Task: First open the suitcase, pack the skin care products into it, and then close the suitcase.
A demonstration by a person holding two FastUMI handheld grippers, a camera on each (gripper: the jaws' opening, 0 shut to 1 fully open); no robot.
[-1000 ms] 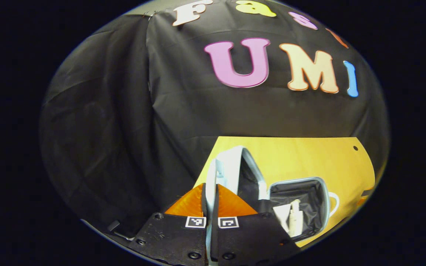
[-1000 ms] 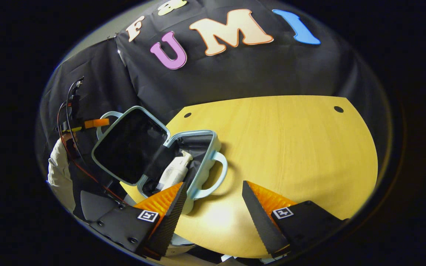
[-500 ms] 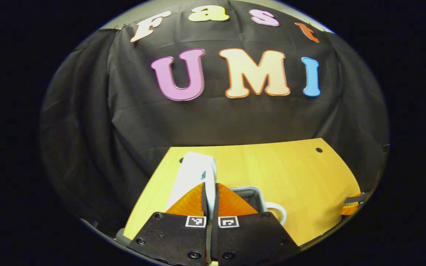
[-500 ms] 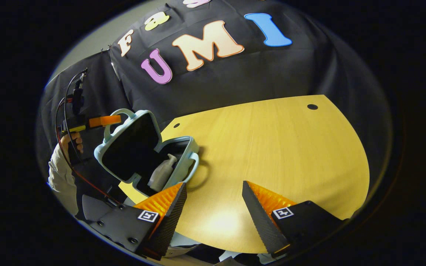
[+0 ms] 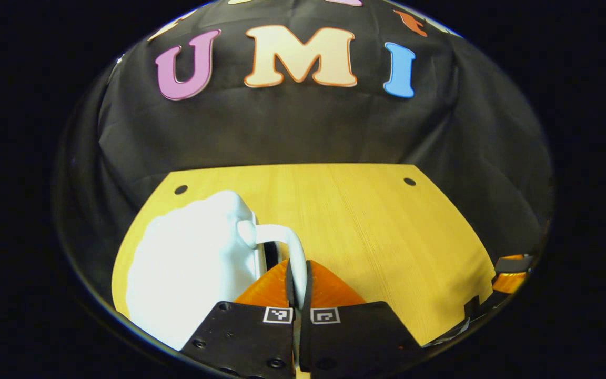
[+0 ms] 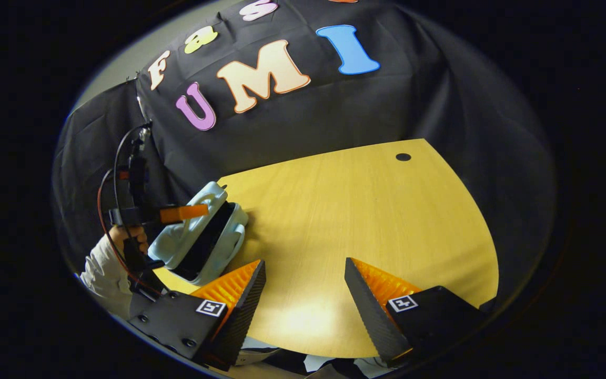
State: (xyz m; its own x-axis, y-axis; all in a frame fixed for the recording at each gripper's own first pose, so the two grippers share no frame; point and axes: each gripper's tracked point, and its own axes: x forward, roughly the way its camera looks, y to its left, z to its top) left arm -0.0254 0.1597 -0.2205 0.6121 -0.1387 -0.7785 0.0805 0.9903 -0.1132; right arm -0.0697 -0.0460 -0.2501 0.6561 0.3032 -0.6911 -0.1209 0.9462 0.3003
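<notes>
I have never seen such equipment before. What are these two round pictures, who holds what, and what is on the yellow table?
A person holds one two-finger tool in each hand; a camera rides on each. In the left gripper view, the left tool is shut on the handle of a pale blue suitcase, lowering its lid. In the right gripper view, the right tool is open and holds nothing, above the wooden table. That view also shows the suitcase, almost closed, and the person's hand with the left tool.
</notes>
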